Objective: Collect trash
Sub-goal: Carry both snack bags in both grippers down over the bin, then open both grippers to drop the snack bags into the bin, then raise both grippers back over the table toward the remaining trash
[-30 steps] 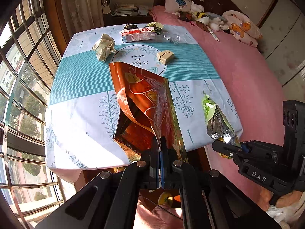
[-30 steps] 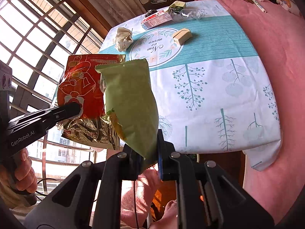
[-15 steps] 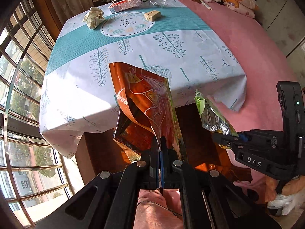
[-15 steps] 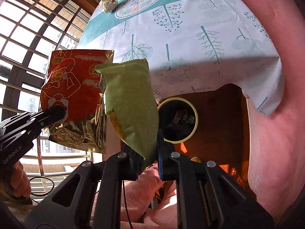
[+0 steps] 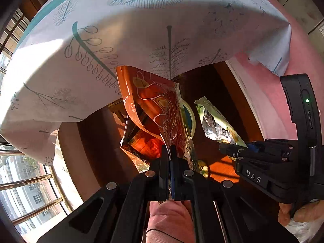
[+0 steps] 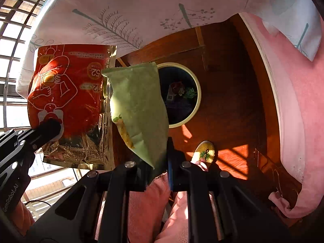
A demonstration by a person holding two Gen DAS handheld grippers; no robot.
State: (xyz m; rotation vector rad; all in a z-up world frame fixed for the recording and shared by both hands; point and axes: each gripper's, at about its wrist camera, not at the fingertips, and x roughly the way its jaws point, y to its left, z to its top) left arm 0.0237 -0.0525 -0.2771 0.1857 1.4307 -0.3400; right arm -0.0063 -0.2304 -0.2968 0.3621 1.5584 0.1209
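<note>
My left gripper [image 5: 169, 151] is shut on an orange-red foil snack bag [image 5: 154, 109], which also shows in the right wrist view [image 6: 66, 101]. My right gripper [image 6: 157, 154] is shut on a light green snack bag [image 6: 137, 105]; it also shows in the left wrist view [image 5: 217, 121]. Both bags hang in the air below the table edge, above the floor. A round trash bin with a cream rim [image 6: 197, 93] stands on the wooden floor under the table, with some trash inside. The bin is partly hidden behind both bags.
The tablecloth [image 5: 141, 30] with leaf prints hangs over the table edge above. A pink bed cover [image 6: 299, 101] lies to the right. Window bars [image 5: 30, 182] are at left. A foot in a yellow shoe [image 6: 204, 149] rests on the floor near the bin.
Both grippers have dropped from above the table to below its edge, still holding their bags. The trash bin on the floor has come into view and grown closer.
</note>
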